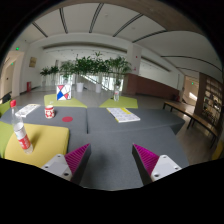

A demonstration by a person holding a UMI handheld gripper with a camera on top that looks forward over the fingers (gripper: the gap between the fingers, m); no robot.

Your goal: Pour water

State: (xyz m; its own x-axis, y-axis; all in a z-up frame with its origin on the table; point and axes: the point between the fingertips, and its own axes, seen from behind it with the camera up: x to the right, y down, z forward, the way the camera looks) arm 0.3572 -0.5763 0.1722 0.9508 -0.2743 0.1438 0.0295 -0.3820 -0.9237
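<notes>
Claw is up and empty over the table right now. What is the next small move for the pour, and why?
Probably swing left and lower toward the bottle. The claw is open with nothing between its fingers, and the bottle stands upright on the yellow mat, off to the left of them. The red cup sits farther back.

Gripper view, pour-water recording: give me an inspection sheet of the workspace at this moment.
Surface: grey table with yellow-green mats.
Job's things: white bottle with red cap on the near mat beside the fingers; red-and-white cup farther back.
Clutter: papers, a red disc, a red, white and blue box.
Gripper: gripper open, holding nothing, pink pads visible, nothing between the fingers.
Cables: nothing seen.
Surroundings: potted plants behind the table, large hall with bright windows.
</notes>
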